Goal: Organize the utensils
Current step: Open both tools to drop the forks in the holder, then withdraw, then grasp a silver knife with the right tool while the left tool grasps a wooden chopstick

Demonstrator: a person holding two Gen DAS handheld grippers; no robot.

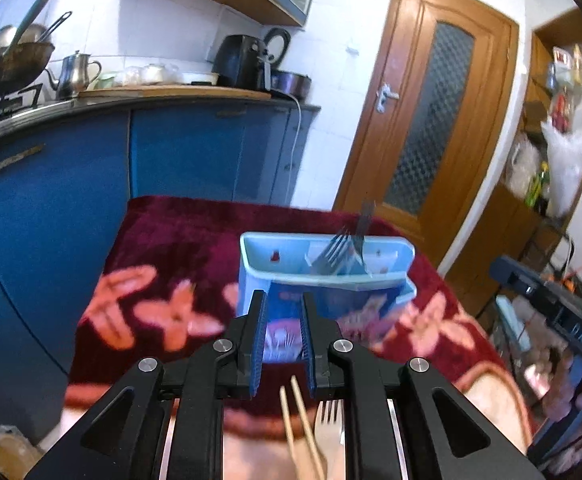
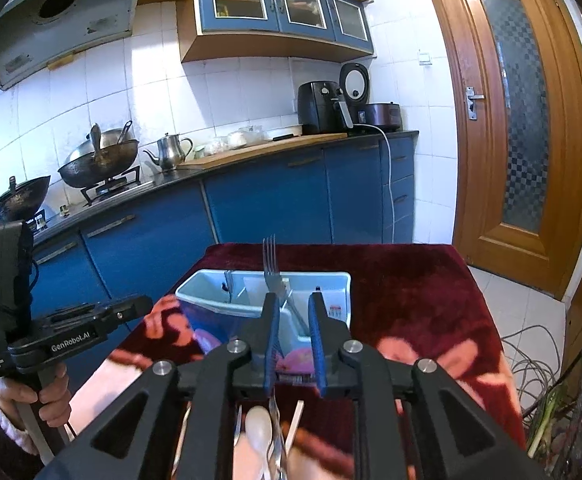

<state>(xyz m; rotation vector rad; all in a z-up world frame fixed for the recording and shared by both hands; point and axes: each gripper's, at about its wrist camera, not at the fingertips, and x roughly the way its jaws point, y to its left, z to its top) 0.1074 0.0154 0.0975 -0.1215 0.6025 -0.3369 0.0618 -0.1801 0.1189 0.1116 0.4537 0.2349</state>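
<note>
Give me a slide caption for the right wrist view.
Open right gripper facing light blue plastic utensil caddy holding a metal fork.

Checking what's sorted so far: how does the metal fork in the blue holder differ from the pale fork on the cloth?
The metal fork stands tines-up inside the blue holder; the pale fork lies flat on the cloth, not yet put away. The metal fork is dark grey and shiny; the pale fork is beige and matte. Both have four tines.
</note>
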